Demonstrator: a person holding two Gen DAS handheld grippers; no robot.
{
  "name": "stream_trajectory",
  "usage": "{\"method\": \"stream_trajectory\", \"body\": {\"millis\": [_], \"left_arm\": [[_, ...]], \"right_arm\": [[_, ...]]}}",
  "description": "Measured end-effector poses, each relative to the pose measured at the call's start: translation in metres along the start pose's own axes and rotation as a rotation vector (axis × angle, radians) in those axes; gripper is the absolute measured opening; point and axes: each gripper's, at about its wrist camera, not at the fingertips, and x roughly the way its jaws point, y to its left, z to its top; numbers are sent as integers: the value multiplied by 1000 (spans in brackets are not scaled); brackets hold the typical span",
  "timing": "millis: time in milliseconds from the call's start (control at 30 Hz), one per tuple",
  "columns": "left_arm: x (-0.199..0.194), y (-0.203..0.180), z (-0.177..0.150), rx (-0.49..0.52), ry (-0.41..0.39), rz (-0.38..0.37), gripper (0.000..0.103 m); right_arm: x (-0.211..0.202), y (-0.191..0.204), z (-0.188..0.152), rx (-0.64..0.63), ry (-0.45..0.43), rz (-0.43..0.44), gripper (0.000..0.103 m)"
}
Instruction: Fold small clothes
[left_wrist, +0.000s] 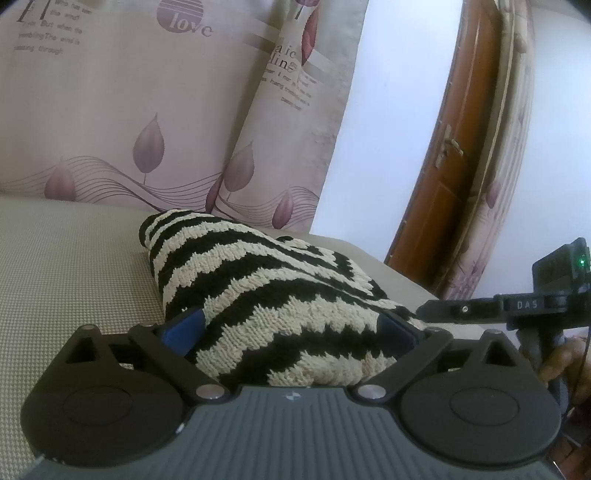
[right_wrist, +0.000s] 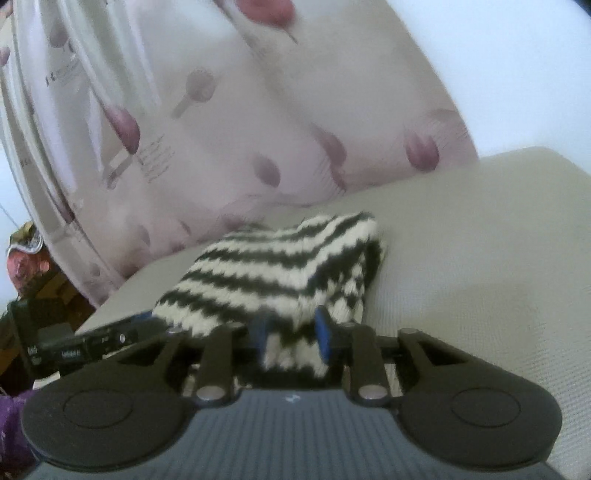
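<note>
Left gripper (left_wrist: 291, 325): sitting right up against the knitted garment, its blue-padded fingers (left_wrist: 184, 325) standing wide apart, one at each side of the near end of the knit; the pads are not pinching it.
Knitted garment (left_wrist: 273, 295): lying bunched in a folded heap on the beige cushion (left_wrist: 66, 280), black and cream zigzag stripes running across it, near end spilling over the left gripper's body.
Right gripper (right_wrist: 291, 334): coming in at the garment's other side, blue fingers (right_wrist: 323, 332) standing a narrow way apart with a fold of the stripes hanging between them; whether the pads are actually pressing it, I cannot tell through the blur.
Curtain (left_wrist: 129, 110): hanging behind the garment, pale pink with purple leaves and printed lettering.
Wooden door (left_wrist: 454, 166): showing beyond the garment, past the curtain's edge.
Hand (left_wrist: 565, 362): just beside the garment's near end, wrapping the right gripper's handle.
</note>
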Motion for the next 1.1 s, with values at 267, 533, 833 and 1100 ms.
{"method": "stream_trajectory", "body": {"millis": [267,533,833,1100], "left_arm": [[1,-2,0,6,6,13,103],[11,20,-2,-143,90,45,103],[13,9,0,-77,103,110,103],[15,-1,-1,-23,107,165,103]], "right_arm": [[41,29,-8,-130,129,-45,19],[29,21,-18,-142,88,-100,13],[30,15,-25,-101,25,-82,15],[33,22,-29,-154,15,-114,16]]}}
